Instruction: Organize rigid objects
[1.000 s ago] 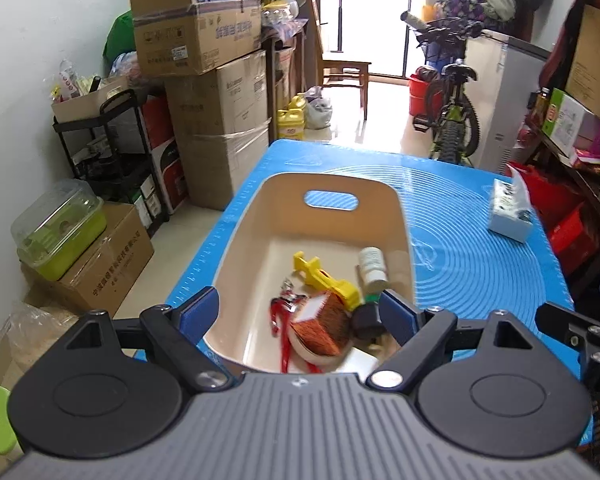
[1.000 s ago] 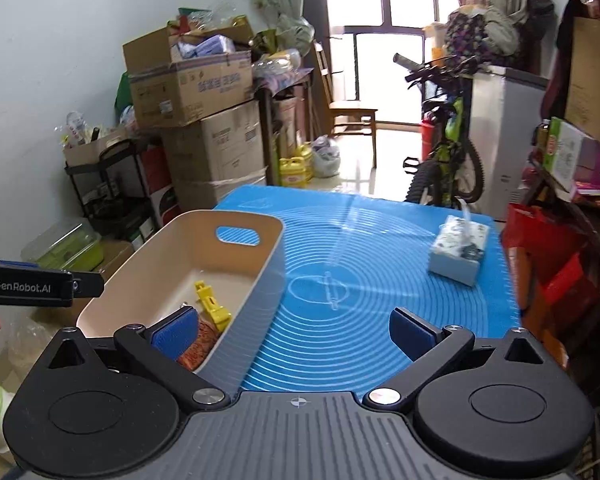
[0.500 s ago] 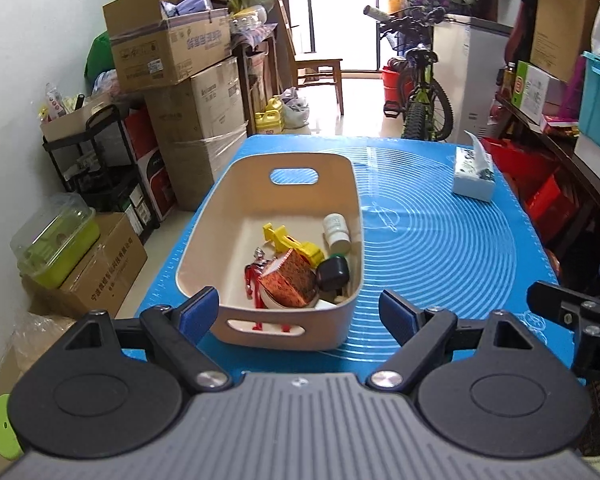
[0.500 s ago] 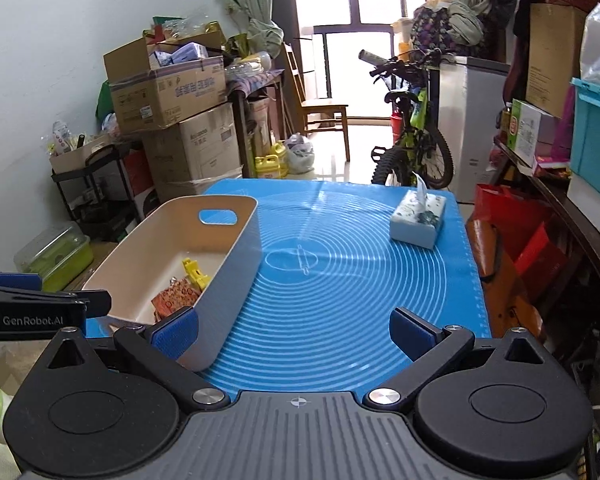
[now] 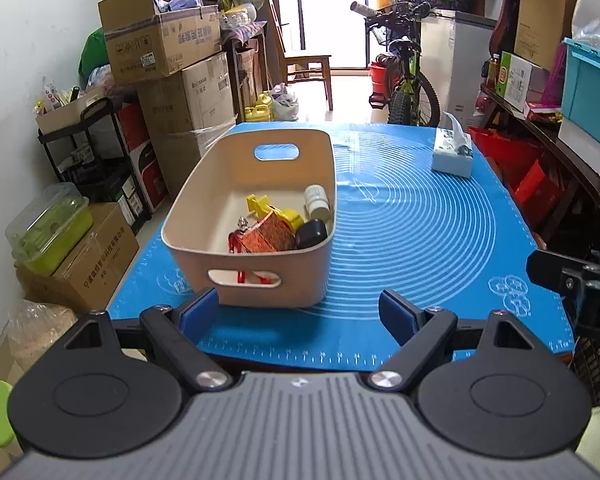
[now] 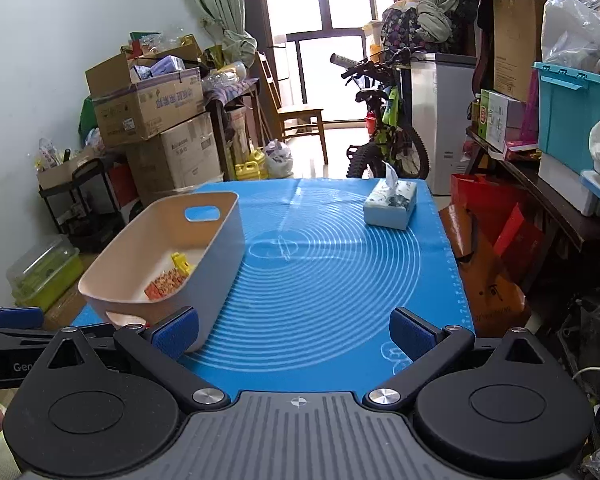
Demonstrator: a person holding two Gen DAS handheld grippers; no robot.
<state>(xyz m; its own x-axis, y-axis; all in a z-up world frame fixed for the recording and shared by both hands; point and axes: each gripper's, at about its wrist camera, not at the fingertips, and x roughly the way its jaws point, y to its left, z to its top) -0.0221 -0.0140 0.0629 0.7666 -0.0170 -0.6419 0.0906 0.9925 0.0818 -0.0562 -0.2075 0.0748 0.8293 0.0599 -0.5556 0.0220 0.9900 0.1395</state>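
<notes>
Since the small items (image 5: 278, 222) all lie inside the beige bin (image 5: 188, 208) near the worktop's (image 5: 420, 240) left edge, sorting looks done; left claw (image 5: 298, 310) and right claw (image 6: 294, 332) gape wide, empty.

There is one tan bin (image 5: 260, 272) on the blue mat (image 5: 420, 232) near the left edge of the desk, and one tissue box (image 5: 452, 156) near the far right corner. Inside the bin I can count one yellow toy (image 5: 262, 205), one white bottle (image 5: 317, 200), one small black thing (image 5: 312, 232), one orange-red box (image 5: 270, 234) and one red stringy thing (image 5: 235, 242). There are two tongs, the left tongs (image 5: 300, 312) and the right tongs (image 6: 294, 330), and each has two blue pads.
</notes>
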